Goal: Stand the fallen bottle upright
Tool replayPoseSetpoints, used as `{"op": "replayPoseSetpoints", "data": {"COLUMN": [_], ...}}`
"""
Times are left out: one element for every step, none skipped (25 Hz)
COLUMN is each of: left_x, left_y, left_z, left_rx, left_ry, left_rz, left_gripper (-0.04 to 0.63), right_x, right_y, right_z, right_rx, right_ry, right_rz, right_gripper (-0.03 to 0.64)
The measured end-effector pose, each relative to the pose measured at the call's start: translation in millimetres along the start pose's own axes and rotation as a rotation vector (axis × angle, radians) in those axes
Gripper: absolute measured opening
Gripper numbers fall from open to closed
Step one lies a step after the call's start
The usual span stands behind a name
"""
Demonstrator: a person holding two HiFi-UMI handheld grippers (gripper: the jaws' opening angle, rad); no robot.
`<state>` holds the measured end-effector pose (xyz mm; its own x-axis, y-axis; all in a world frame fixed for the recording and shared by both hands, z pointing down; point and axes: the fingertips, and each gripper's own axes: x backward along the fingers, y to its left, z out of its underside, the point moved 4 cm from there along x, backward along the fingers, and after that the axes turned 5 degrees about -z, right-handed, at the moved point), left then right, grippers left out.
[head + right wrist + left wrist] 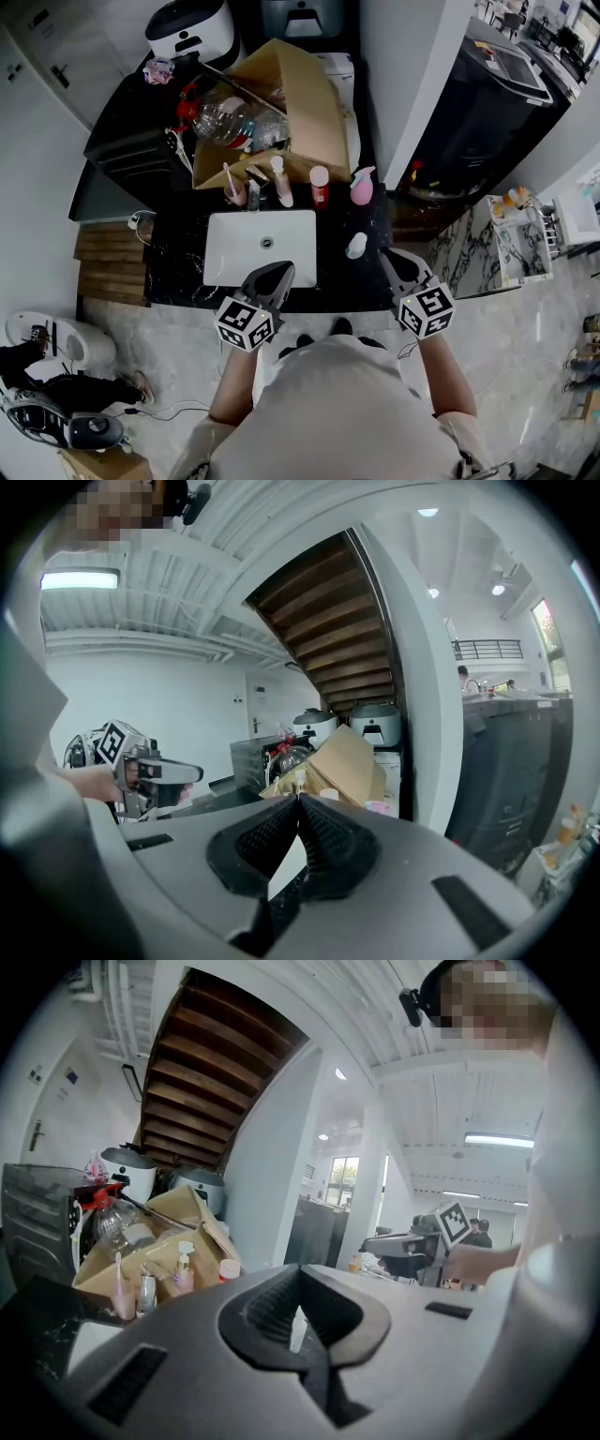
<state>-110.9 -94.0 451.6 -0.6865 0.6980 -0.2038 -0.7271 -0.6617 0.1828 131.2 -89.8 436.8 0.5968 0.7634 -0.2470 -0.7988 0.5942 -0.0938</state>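
A small white bottle [356, 246] rests on the black counter [178, 253], just right of the white sink [225, 253]. From above I cannot tell whether it is upright or lying. My right gripper [386, 255] is shut and empty, its tip a little to the right of this bottle and apart from it. Over the sink's front edge my left gripper [279, 273] is also shut with nothing in it. In the left gripper view the jaws [300, 1271] meet at the tip, and in the right gripper view the jaws [298, 800] likewise.
Along the back of the sink stand a pink cup with toothbrushes [234, 192], a slim bottle [280, 183], a red-capped bottle [320, 187] and a pink spray bottle [362, 186]. Behind them is an open cardboard box [305, 103] and a clear jug [221, 120]. A black oven [131, 145] is at left.
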Motion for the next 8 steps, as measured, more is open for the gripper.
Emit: {"op": "replayPoseSetpoints", "data": {"left_x": [-0.1,-0.3,-0.4,-0.6,-0.6,-0.7,-0.8,-0.8], "left_y": [-0.6,-1.0,-1.1,-0.9,-0.6,-0.2,0.1,0.5], "left_z": [0.6,1.0,1.1,1.1,1.0,1.1,1.3,1.5], "left_rx": [0.001,0.002,0.003,0.005,0.007,0.009,0.010,0.011], "left_ry": [0.000,-0.001,-0.001,-0.001,-0.001,-0.001,-0.001,-0.001], "left_rz": [0.000,-0.001,-0.002,-0.004,-0.005,-0.007,-0.008,-0.010], "left_gripper": [0.008,0.008,0.008,0.008,0.008,0.008,0.008,0.008], "right_x": [0.5,0.8,0.8,0.7,0.4,0.1,-0.2,-0.4], "right_y": [-0.3,-0.5,-0.8,-0.9,-1.0,-1.0,-1.0,-1.0], "right_z": [0.8,1.2,1.3,1.2,1.1,1.1,1.1,1.2], "right_rx": [-0.003,-0.005,-0.007,-0.009,-0.010,-0.010,-0.010,-0.009], "right_ry": [0.000,-0.001,-0.002,-0.002,-0.002,-0.002,-0.002,-0.002], "right_rz": [0.000,-0.001,-0.003,-0.005,-0.007,-0.009,-0.010,-0.012], "right_gripper": [0.031,0.029,0.029,0.029,0.029,0.031,0.031,0.031]}}
